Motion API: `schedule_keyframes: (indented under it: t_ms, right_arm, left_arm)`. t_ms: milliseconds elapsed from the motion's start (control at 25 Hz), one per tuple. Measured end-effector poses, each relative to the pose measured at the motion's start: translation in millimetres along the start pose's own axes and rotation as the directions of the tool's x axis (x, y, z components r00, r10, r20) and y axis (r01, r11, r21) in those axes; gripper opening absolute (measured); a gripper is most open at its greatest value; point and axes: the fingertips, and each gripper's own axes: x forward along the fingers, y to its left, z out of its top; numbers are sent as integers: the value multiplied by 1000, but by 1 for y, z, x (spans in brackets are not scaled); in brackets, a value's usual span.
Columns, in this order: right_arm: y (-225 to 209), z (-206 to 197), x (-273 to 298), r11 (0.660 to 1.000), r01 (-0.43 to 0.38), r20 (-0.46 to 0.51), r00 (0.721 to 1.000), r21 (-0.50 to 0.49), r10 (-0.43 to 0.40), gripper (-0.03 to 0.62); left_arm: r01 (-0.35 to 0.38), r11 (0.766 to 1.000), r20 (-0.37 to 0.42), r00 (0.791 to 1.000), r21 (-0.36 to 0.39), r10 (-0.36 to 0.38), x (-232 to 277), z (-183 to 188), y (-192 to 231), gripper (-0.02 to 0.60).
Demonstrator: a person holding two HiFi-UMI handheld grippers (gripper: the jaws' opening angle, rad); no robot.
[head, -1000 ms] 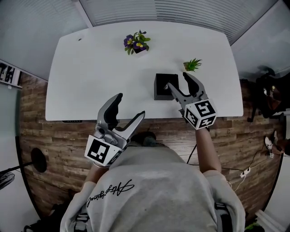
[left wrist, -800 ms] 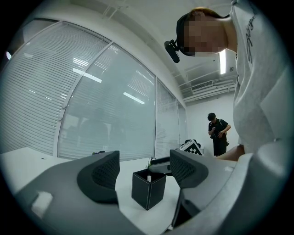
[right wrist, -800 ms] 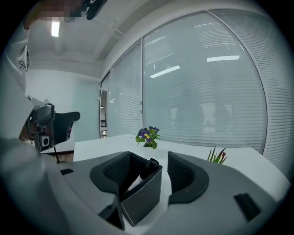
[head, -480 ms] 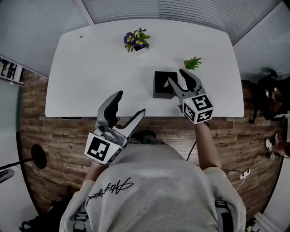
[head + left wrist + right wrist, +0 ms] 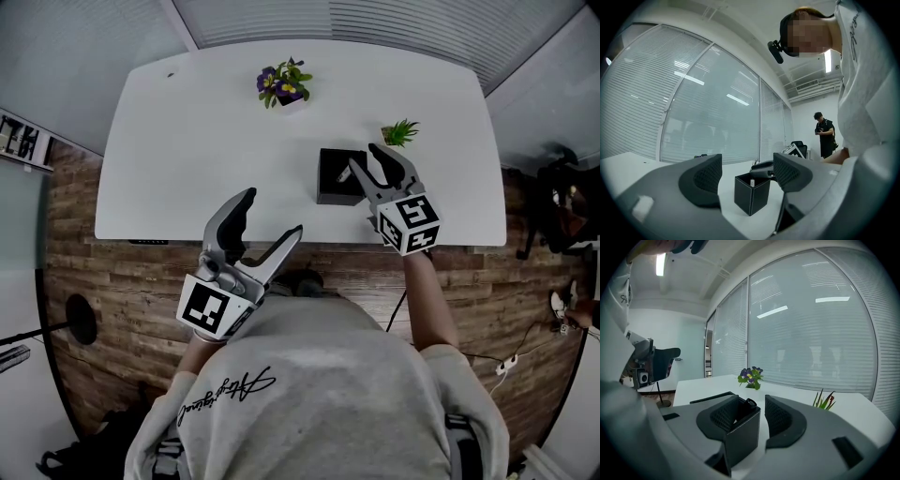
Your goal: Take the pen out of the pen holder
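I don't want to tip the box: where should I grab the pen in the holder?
Take the pen by its top end, the only part above the rim of the pen holder; the walls shield the rest. Come from above, pinch across it, then probably lift straight up, since it stands inside a box.

White table [image 5: 187,141], black pen holder [image 5: 333,183] (rt of ctr), purple flowers [image 5: 281,87], green plant [image 5: 400,133]

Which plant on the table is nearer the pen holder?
The small green spiky plant, just beyond the black pen holder; the purple-flowered plant stands farther off, back and to the left.
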Motion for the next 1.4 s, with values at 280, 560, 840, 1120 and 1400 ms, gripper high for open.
schedule_keyframes:
  t_ms: [280,560,840,1120,1400]
  right_arm:
    - [4,0,1,999,-19,-8,1000,-31,19,129]
    - [7,1,1,995,33,-30,999,-95,-36,110]
    - [6,1,1,995,80,-30,996,-59,-82,98]
    - [3,2,-2,990,138,-28,990,-17,-138,101]
    - [8,4,-7,986,166,-18,986,9,-166,94]
  left_arm:
    - [-13,1000,8,1000,5,12,-2,1,0,328]
    - [-5,1000,-3,1000,6,5,-9,1,7,328]
    - [30,1000,-5,1000,7,-30,-17,9,19,328]
    - [68,998,-14,998,7,-68,-26,12,28,328]
    - [83,997,-4,997,5,-83,-34,15,37,325]
